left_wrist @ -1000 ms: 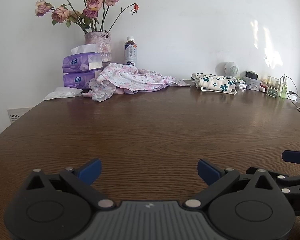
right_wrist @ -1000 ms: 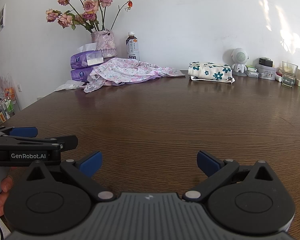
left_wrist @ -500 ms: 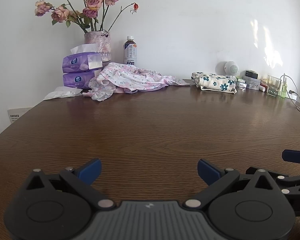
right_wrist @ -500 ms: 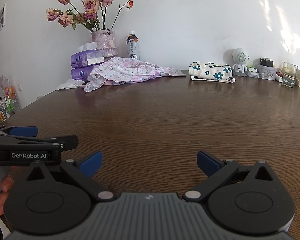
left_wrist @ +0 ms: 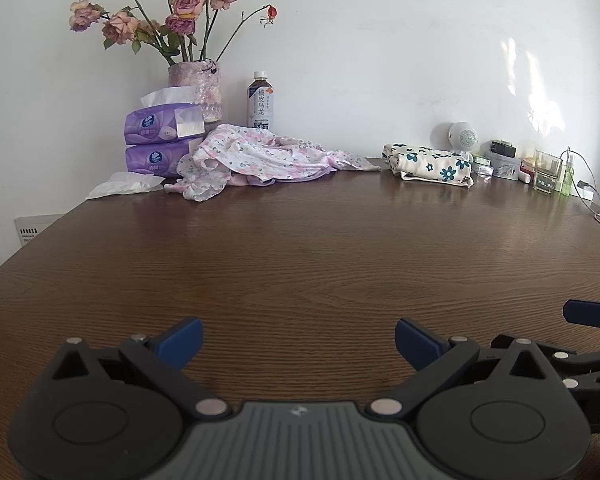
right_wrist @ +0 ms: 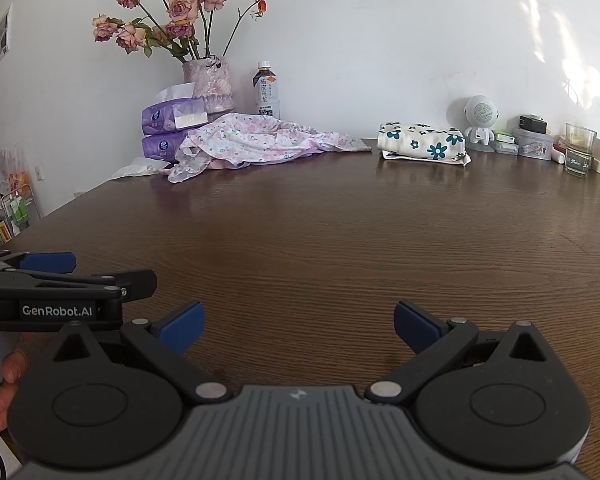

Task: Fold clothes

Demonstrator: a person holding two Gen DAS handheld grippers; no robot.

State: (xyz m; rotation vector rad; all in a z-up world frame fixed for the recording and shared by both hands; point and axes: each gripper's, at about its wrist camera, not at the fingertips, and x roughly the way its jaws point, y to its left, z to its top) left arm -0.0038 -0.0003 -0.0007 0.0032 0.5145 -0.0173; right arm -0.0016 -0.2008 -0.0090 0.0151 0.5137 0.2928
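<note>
A white wall backs the dark wooden table that fills both of my views. Along the far edge, starting in the upper left of the left wrist frame, a loose tissue lies flat, then two purple tissue packs stacked one on the other, with a vase of dried roses just behind them and a tea bottle beside that. The crumpled pink floral garment sprawls in front of the vase and bottle, touching the lower tissue pack. Further right, apart from it, sits a folded cream cloth with teal flowers. Past that I see a small round white robot figure, some little boxes and a drinking glass at the upper right.

Low in the frame, my left gripper hovers above bare wood with its jaws spread wide, holding nothing. In the right wrist view my right gripper is likewise spread wide and empty, well short of the clothes. At that frame's lower left, fingertips of the hand on the left tool show.
</note>
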